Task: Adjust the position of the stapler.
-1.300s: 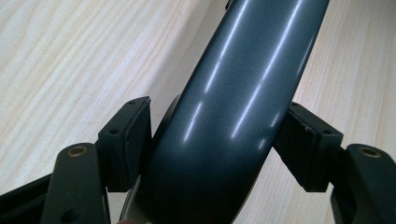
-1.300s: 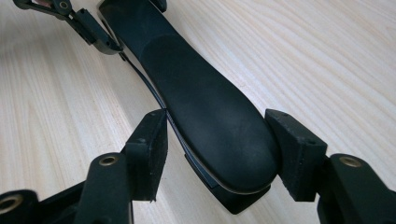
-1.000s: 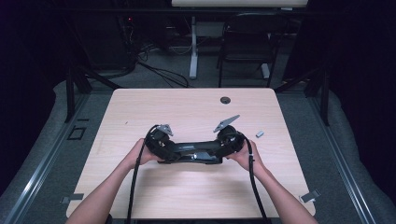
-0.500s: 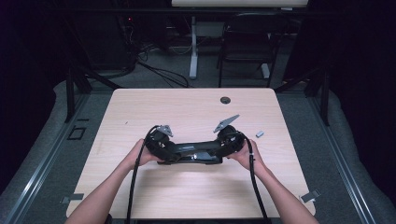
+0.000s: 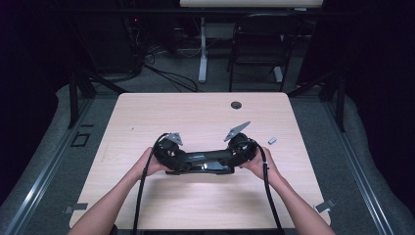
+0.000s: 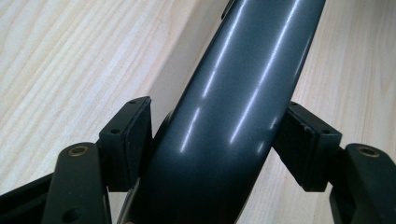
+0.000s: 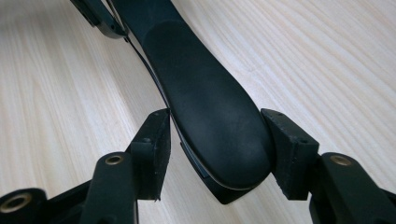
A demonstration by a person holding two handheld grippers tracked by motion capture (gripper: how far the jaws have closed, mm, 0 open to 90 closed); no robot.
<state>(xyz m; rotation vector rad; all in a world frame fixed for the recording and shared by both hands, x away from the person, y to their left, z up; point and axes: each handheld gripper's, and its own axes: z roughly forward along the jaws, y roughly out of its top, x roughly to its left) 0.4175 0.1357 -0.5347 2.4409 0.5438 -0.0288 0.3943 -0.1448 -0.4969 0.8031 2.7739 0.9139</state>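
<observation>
Almost nothing has changed over the last second: both hands keep to the same spot, and the dark curved bar (image 5: 204, 157) lies where it did, level and just above the worktop (image 5: 195, 117), on the person's side of the round cap (image 5: 236, 105) and a little to its left.

The left tool (image 6: 212, 140) stands about half open. Its pads sit against both flanks of the bar's glossy grey stretch, at the end farther left of the cap. The right tool (image 7: 215, 140) is likewise partly open and closed around the bar's matte black rounded end, which lies almost straight toward the person from the cap. Its right pad plainly touches; its left pad seems to bear on the thin lower edge.

Neither pair of jaws has shifted enough to count, so this reads as a settled two-ended hold, not a grasp being made or let go. The bar looks secured at both ends, so the next move could be a lift, a turn or a bend. The glossy end may be the likelier to slip.
</observation>
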